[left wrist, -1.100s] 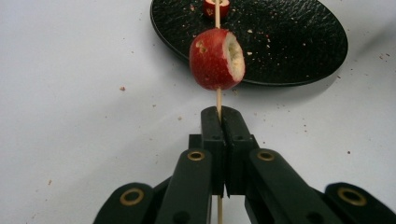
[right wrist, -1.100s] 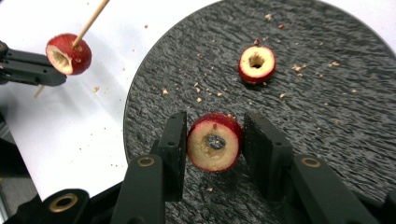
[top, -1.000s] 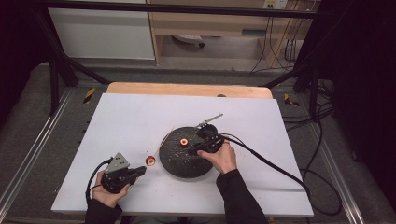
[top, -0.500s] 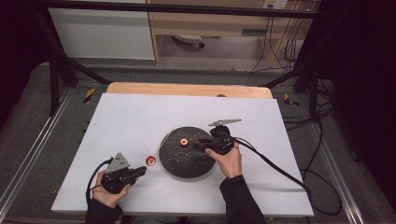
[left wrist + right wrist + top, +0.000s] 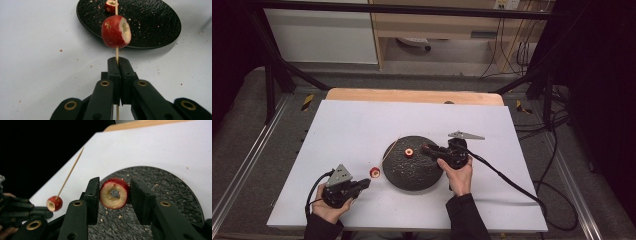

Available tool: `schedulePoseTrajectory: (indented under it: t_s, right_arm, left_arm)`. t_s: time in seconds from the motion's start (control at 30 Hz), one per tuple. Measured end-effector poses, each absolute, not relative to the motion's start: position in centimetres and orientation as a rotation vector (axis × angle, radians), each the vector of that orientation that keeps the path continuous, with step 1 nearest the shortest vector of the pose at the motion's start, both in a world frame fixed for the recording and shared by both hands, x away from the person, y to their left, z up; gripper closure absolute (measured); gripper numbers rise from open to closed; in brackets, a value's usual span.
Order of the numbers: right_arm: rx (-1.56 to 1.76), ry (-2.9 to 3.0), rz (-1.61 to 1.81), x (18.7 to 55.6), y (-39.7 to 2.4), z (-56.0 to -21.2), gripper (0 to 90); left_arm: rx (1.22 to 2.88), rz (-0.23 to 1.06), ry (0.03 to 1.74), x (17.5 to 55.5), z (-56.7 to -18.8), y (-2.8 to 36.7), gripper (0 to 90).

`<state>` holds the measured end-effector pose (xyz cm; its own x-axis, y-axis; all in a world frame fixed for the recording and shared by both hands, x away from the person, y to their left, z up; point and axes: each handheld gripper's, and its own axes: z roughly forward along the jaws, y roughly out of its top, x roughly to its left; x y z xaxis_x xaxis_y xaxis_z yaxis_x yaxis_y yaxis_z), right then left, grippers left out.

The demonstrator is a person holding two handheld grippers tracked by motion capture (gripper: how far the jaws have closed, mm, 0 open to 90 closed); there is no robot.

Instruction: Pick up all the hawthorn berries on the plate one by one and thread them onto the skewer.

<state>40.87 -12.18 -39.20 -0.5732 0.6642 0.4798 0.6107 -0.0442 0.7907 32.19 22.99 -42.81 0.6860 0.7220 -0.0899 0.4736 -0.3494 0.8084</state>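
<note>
Black and pebbled, the round plate (image 5: 412, 175) sits near the middle of the white table (image 5: 362, 125), strewn with pale crumbs. One cored red fruit slice (image 5: 409, 152) is over its far half, and in the right gripper view that ring-shaped slice (image 5: 114, 193) is pinched between the jaws of the right hand-held gripper (image 5: 428, 149), just above the plate's surface. The left hand-held gripper (image 5: 362, 183), near the table's front left, has its jaws pressed together on a thin wooden skewer (image 5: 116, 53); a second red fruit piece (image 5: 116, 31) is threaded on that skewer, off the plate, just beside its left rim. A wooden strip (image 5: 412, 96) edges the table's far side. Grey floor, metal rails and black frame posts surround it, and cables lie at the right. Bare table surface lies open on the left, the far side and the right of the plate.
</note>
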Motion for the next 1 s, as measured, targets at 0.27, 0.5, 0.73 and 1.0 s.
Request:
schedulePoseTrajectory:
  t_s: [0.27,0.5,0.73,1.0]
  right_arm:
    - [1.440,2.013,1.830,40.8,-11.9,-39.5,61.7]
    - [1.424,1.904,1.910,40.8,-11.7,-39.5,61.7]
    - [1.412,1.811,1.954,41.0,-11.5,-39.7,61.7]
    - [1.401,1.694,2.008,41.1,-11.5,-39.5,61.8]
  left_arm:
    - [2.004,0.356,0.914,32.0,-42.8,22.6,88.7]
    - [1.995,0.354,0.916,31.9,-42.7,22.1,88.7]
    - [1.991,0.352,0.916,31.8,-42.8,21.7,88.6]
    - [1.987,0.346,0.920,31.8,-42.7,20.9,88.6]
